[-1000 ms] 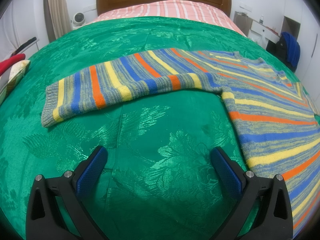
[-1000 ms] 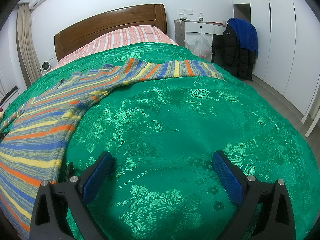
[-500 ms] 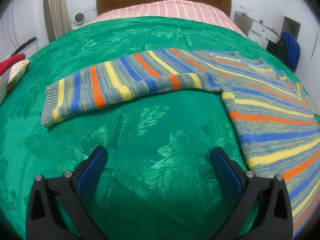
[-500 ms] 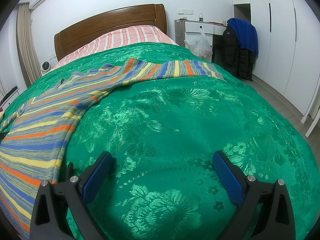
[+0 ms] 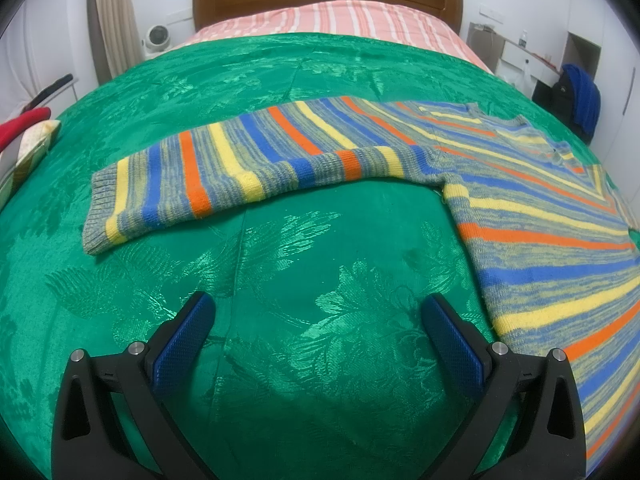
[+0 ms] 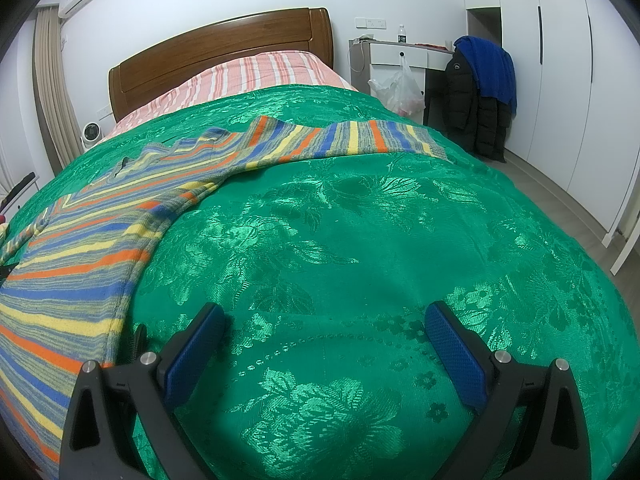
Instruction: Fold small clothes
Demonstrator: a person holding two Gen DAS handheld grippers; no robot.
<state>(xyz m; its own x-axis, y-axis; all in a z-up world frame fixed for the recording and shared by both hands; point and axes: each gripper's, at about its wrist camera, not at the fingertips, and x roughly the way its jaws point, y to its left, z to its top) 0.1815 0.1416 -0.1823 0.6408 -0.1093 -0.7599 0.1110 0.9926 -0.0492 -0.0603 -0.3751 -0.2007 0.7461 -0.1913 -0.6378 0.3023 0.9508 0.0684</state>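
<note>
Left gripper (image 5: 318, 320): your blue-padded fingers (image 5: 184, 338) stand spread wide, holding nothing, poised over bare green bedspread (image 5: 280, 80) and, as far as can be told, touching no garment.

Right gripper (image 6: 320, 330): likewise spread wide and empty, over open bedspread (image 6: 360, 240), with the sweater's side edge just beside its left finger.

Striped sweater (image 5: 540, 208): one item, knit, in blue, orange and yellow bands. It lies flat and fully spread on the bedspread, body between your two tools, nothing folded.

Left sleeve (image 5: 224, 176): stretched outward ahead of your left gripper, cuff at the far end, well apart from the fingers.

Right sleeve (image 6: 360, 140): stretched toward the far bed edge, well ahead of your right gripper.

Step in hand, by judgement: the start; no fold yet made.

Next move, by judgement: reach forward to a sleeve, most likely the cuffs, pinch the knit without catching the bedspread beneath, and carry each sleeve inward across the body.
</note>
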